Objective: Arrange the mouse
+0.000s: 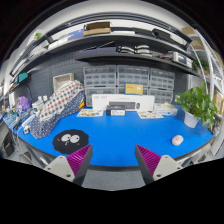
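A small pale mouse [177,140] lies on the blue tabletop [120,135], ahead of my right finger and off to its right. A round black mouse pad [70,140] with a light mark on it lies ahead of my left finger. My gripper [112,160] stands open, with its purple pads [148,158] wide apart and only bare blue table between them. It is well short of the mouse and touches nothing.
A green potted plant [196,104] stands beyond the mouse at the right. A patterned bag [55,104] leans at the left. White drawer units [120,80] and a low white box [122,101] line the back under shelves. A grey strip edges the table near me.
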Demonstrator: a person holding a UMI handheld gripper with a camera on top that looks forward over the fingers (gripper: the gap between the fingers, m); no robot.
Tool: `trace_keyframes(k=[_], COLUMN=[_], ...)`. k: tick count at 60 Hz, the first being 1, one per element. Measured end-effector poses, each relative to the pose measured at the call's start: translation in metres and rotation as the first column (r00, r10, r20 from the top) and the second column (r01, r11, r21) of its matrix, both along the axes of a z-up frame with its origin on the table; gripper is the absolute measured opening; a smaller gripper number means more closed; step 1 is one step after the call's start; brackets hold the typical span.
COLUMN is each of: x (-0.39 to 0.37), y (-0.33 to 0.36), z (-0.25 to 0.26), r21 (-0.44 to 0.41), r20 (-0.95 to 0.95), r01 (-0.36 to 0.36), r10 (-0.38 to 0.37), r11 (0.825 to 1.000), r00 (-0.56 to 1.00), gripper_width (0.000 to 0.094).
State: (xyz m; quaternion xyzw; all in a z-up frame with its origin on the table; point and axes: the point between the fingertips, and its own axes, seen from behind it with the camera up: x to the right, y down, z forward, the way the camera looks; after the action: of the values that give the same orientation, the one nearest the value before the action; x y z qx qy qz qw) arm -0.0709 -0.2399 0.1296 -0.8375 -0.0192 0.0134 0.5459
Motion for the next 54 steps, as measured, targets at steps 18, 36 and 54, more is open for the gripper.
trace_keyframes(k=[18,36,54], x=[0.043,0.187,0.307], y=[-0.013,-0.023,0.032], z=[-0.040,-0.088,-0.110], r21=[-0.069,-0.156,-0.206], r20=[-0.010,0.041,0.042], r01=[0.028,0.146,0.188], r10=[-0.029,-0.141,-0.183], r11=[0.997,0.977,0.960], r00=[1.000,0.989,0.982], gripper_width=[0.0861,0.0861,0.0849])
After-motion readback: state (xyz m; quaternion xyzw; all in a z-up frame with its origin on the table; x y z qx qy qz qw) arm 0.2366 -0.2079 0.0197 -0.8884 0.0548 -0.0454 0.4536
